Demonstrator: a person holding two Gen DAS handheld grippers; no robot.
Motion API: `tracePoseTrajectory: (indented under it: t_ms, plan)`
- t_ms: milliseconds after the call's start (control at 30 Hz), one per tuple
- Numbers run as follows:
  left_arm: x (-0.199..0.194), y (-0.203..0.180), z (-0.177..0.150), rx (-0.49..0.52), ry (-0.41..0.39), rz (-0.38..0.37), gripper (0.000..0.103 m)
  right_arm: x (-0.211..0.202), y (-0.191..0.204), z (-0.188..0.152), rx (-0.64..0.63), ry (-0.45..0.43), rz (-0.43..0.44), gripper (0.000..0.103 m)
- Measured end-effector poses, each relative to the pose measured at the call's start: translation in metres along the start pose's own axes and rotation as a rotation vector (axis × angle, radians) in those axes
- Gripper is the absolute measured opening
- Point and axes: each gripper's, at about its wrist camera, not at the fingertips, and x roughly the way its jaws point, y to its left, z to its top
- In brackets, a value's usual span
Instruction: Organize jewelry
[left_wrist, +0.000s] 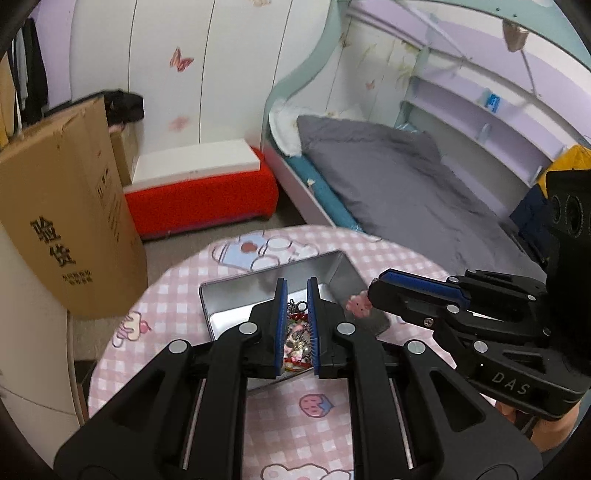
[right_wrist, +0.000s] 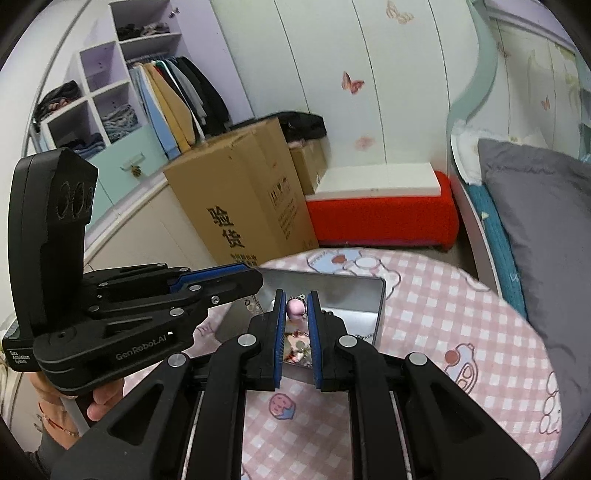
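Looking down from both cameras, we see a round table with a pink checked cloth, low in each frame. A shiny metal tin sits on it, near the middle of the frame, with its lid off. Inside the tin lies a small heap of jewelry: chains, a red bit and some bright charms. From the right camera a little pink charm shows in the tin too.

Both tools hang above the tin. The left gripper is pinched nearly closed, with only a thin gap, and nothing is caught between its blue pads. The right gripper is pinched in just the same way and carries nothing. The jewelry only shows through the gaps; it lies below, in the tin. I cannot tell if either tool touches the tin.

It looks as if the sorting has hardly begun. All the pieces are mixed in one heap. No piece lies out on the cloth, and no other box or tray shows. So picking the pieces apart and putting each in its place is probably all left to do.
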Motion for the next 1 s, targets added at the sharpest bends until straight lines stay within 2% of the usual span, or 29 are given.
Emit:
tracePoseTrajectory:
  t_ms: [167, 233, 333, 367, 400, 600, 767, 800, 1000]
  plan:
    - [0.018, 0.011, -0.008, -0.053, 0.061, -0.007, 0.012, 0.012, -0.006, -0.006, 0.017, 0.027, -0.005, 0.010]
    - [0.022, 0.015, -0.010, -0.067, 0.083, -0.015, 0.016, 0.014, -0.008, -0.008, 0.022, 0.034, -0.008, 0.010]
    - [0.019, 0.015, -0.014, -0.078, 0.070, -0.007, 0.040, 0.016, -0.010, -0.009, 0.031, 0.043, -0.008, 0.010]
    - [0.016, 0.015, -0.015, -0.081, 0.059, -0.010, 0.062, 0.017, -0.011, -0.010, 0.034, 0.045, -0.008, 0.010]
    - [0.013, 0.016, -0.016, -0.085, 0.041, -0.006, 0.066, 0.017, -0.011, -0.011, 0.037, 0.049, -0.008, 0.010]
    - [-0.001, 0.017, -0.017, -0.098, 0.016, 0.023, 0.067, 0.017, -0.013, -0.010, 0.062, 0.047, -0.004, 0.013]
    - [-0.019, 0.017, -0.021, -0.106, -0.017, 0.074, 0.071, 0.006, -0.010, -0.007, 0.070, 0.022, -0.007, 0.016]
    - [-0.025, 0.017, -0.022, -0.102, -0.026, 0.071, 0.072, 0.002, -0.008, -0.006, 0.066, 0.013, -0.010, 0.018]
    - [-0.070, 0.005, -0.034, -0.098, -0.128, 0.187, 0.078, -0.042, 0.010, -0.009, 0.012, -0.077, -0.065, 0.041]
